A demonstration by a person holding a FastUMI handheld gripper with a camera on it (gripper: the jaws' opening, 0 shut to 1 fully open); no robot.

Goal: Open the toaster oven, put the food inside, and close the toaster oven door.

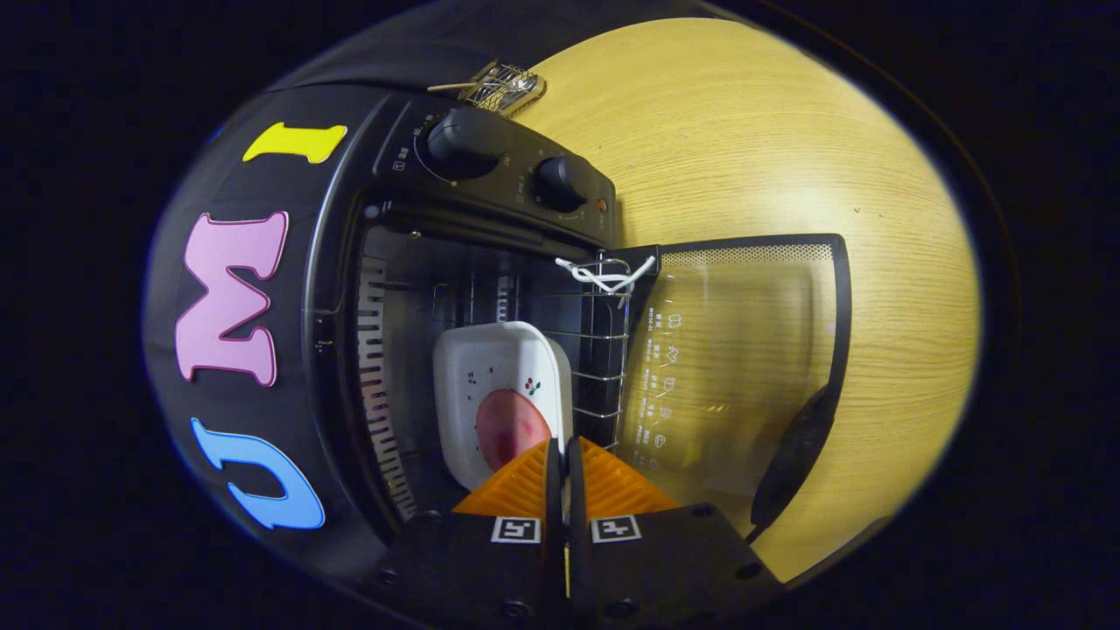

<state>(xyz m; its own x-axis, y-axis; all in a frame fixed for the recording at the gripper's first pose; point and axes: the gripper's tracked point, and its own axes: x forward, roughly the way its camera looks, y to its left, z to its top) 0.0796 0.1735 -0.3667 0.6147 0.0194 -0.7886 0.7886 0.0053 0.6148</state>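
Note:
The view is rolled sideways. The black toaster oven [490, 175] stands open, its glass door [744, 350] folded down flat over the wooden table [744, 131]. A white rectangular dish [499, 367] with a round pink piece of food [507, 429] in it sits inside the oven cavity, on the wire rack [604, 350]. My gripper [561, 448] is shut on the near rim of the dish, with both fingers pressed together on its edge at the oven mouth. The near end of the dish is hidden behind the fingers.
The door's dark handle [792, 464] lies at the door's outer edge, beside my fingers. A white tie [608, 276] hangs on the rack's front corner. Two knobs [464, 140] sit on the oven's control panel. A small wire tray [503, 86] rests on the table beyond the oven.

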